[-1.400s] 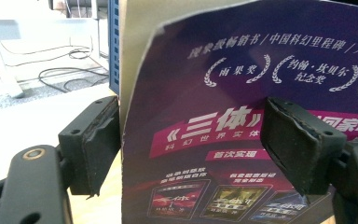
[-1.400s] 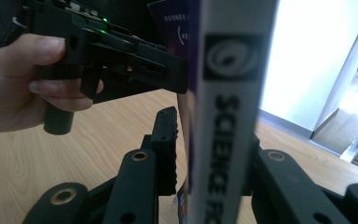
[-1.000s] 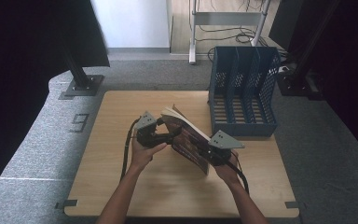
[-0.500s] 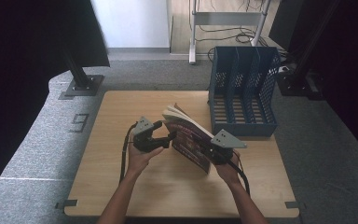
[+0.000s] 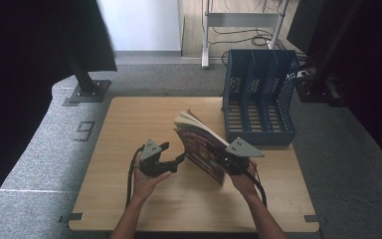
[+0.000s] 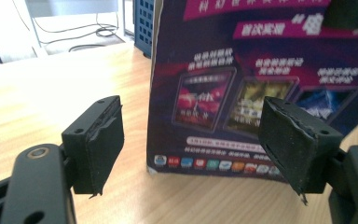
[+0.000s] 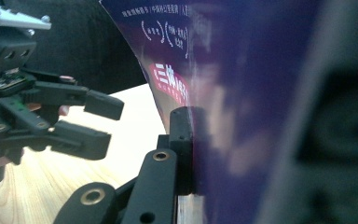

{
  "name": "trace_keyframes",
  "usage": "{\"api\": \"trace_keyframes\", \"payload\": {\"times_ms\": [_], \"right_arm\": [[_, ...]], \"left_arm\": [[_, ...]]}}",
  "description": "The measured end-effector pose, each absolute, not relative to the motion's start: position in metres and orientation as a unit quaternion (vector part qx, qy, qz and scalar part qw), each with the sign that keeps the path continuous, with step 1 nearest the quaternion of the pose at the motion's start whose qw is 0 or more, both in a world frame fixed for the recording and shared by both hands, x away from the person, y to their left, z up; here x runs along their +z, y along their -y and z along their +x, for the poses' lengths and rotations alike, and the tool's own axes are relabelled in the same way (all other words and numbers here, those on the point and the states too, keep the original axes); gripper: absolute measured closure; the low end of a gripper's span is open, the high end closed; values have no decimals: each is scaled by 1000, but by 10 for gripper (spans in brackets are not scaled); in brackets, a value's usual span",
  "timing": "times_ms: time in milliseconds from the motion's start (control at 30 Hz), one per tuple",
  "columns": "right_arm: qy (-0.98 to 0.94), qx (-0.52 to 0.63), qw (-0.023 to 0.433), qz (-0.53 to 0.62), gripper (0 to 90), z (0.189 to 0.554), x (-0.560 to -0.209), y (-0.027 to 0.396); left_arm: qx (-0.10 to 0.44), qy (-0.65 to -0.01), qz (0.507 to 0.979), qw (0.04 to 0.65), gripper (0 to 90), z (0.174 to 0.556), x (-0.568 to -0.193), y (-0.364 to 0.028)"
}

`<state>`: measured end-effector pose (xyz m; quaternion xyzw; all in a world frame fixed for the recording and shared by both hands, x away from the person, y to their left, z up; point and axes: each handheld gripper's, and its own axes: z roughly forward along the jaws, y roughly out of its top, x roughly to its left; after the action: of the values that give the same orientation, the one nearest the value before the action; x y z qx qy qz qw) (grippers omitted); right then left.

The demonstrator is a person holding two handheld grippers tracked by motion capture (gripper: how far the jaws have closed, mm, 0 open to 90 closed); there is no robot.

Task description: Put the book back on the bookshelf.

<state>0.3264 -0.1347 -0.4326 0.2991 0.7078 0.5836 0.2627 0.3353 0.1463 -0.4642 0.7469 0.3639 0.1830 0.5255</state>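
A book with a purple cover stands on its lower edge on the wooden table, tilted, with its pages toward the far side. My right gripper is shut on the book's near right edge; one finger presses flat against the cover. My left gripper hovers low over the table just left of the book, open, with nothing between its pads. In the left gripper view the gripper faces the cover and stands a little apart from it.
A blue slotted file rack stands at the table's far right, just behind the book. A metal stand and cables lie on the floor beyond. Bare tabletop stretches to the left and near side.
My left gripper has come down and toward the near side, now low beside the book. The right gripper and the book have stayed put.
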Motion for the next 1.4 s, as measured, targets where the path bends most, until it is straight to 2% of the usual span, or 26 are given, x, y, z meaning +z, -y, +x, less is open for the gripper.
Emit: {"api": "trace_keyframes", "payload": {"times_ms": [667, 967, 1400], "right_arm": [[-707, 581, 267, 302, 817, 325, -433, 134], [-693, 589, 270, 316, 818, 324, -433, 134], [-671, 607, 279, 321, 818, 321, -415, 142]], "left_arm": [[177, -388, 754, 499, 229, 320, -494, -167], [177, -388, 757, 496, 231, 320, -499, -166], [184, -395, 753, 494, 232, 316, -498, -169]]}}
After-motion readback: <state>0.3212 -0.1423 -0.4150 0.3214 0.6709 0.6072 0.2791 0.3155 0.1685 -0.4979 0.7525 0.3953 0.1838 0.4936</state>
